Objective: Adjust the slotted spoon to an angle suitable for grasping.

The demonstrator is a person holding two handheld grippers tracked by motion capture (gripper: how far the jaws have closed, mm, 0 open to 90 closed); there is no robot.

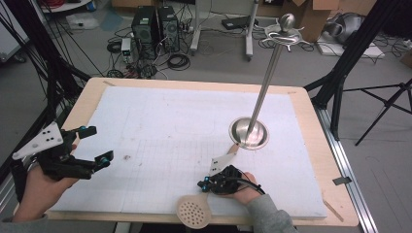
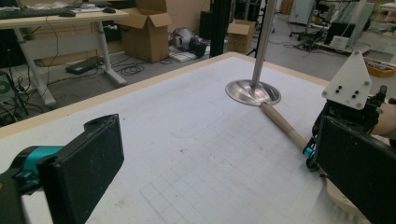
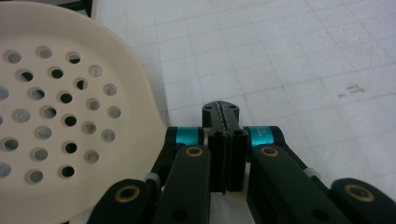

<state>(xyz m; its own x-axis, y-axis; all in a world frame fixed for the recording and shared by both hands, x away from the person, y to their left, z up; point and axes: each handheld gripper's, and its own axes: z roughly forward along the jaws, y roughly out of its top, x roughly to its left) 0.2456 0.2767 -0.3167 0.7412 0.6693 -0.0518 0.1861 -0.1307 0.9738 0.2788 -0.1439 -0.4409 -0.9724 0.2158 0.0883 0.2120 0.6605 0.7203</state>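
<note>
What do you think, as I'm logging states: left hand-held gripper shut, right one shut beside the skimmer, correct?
No: the left hand-held gripper is open, jaws wide apart in the left gripper view. The right hand-held gripper is shut beside the skimmer.

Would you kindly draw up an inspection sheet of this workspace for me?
Surface: white gridded foam board on wooden table, faint marks.
Job's things: perforated skimmer at near edge, its wooden handle reaching the steel utensil stand.
Clutter: nothing seen.
Grippers: left gripper open, empty; right gripper shut, beside the skimmer's head.
Cables: black cable on right gripper.
Surroundings: computer towers, cardboard boxes, floor cables.
</note>
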